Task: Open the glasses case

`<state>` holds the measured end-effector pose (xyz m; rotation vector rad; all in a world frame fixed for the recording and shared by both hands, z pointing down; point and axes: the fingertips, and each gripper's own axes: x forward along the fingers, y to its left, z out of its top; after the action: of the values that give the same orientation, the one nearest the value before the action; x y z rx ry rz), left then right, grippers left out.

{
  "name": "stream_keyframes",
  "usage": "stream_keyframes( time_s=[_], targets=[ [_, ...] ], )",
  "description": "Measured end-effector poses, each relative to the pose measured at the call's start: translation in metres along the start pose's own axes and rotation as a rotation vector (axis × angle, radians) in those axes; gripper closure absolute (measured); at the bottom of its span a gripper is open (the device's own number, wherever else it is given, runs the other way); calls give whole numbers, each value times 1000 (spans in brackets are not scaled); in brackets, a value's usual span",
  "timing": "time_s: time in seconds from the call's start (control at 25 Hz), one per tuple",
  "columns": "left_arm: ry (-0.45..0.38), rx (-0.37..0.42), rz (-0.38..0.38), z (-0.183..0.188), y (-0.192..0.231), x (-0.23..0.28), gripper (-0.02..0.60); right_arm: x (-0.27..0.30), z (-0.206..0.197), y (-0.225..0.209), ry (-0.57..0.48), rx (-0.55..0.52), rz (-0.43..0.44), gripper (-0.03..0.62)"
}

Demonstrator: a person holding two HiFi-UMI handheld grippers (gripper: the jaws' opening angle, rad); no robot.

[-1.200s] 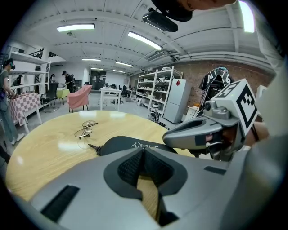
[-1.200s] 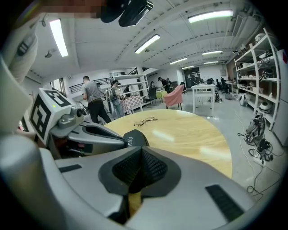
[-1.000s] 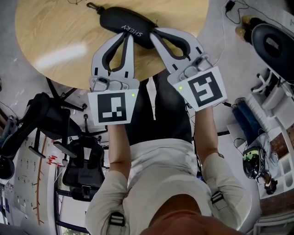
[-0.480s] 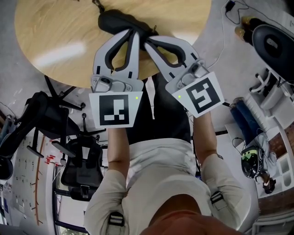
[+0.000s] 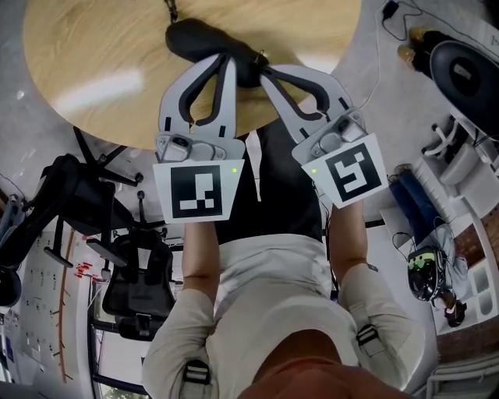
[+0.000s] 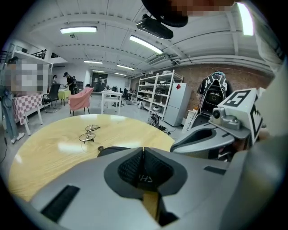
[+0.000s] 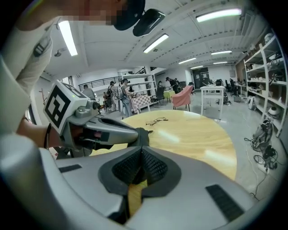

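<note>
- At the near edge of the round wooden table (image 5: 93, 70), the left gripper (image 5: 231, 61) has its jaws shut, tips meeting in one thin line in its own view (image 6: 143, 149).
- Those tips lie against the black glasses case (image 5: 199, 39). Part of the case's white lettering shows through the gap behind the pads. No view tells whether any fabric is pinched.
- Right gripper (image 5: 261, 68): jaws together too, the tips closed in its view (image 7: 141, 149), with yellow tabletop showing through the opening behind them.
- From overhead, its tips sit at the right end of the case, just beside the left gripper's tips. A grip on the case cannot be confirmed.
- The case lies flat and closed on the near part of the table, one end toward the grippers and a small clip (image 5: 169, 9) at the far end.
- A pair of wire spectacles (image 6: 89, 134) lies farther out on the table, well apart from the case.
- Both grippers slope down toward the table, and each carries a marker cube (image 5: 195, 191).
- A black office chair (image 5: 132, 280) stands on the floor on the left side.
</note>
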<state>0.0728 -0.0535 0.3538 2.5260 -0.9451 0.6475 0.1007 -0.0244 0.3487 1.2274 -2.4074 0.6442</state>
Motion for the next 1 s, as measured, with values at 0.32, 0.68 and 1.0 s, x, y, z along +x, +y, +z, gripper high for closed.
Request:
stream_keyframes(
  time_s=[0.32,0.68,1.0],
  targets=[
    [11,2,13,-2,5,-5,558,6,-15,3,34,-24,16,574],
    [12,-20,38,-4,14,-10,558,19,-41,55,208,-116,189,574],
    [1,-71,116,-10,42,-25,557,31,-28,72,168,-161,225,573]
  ],
)
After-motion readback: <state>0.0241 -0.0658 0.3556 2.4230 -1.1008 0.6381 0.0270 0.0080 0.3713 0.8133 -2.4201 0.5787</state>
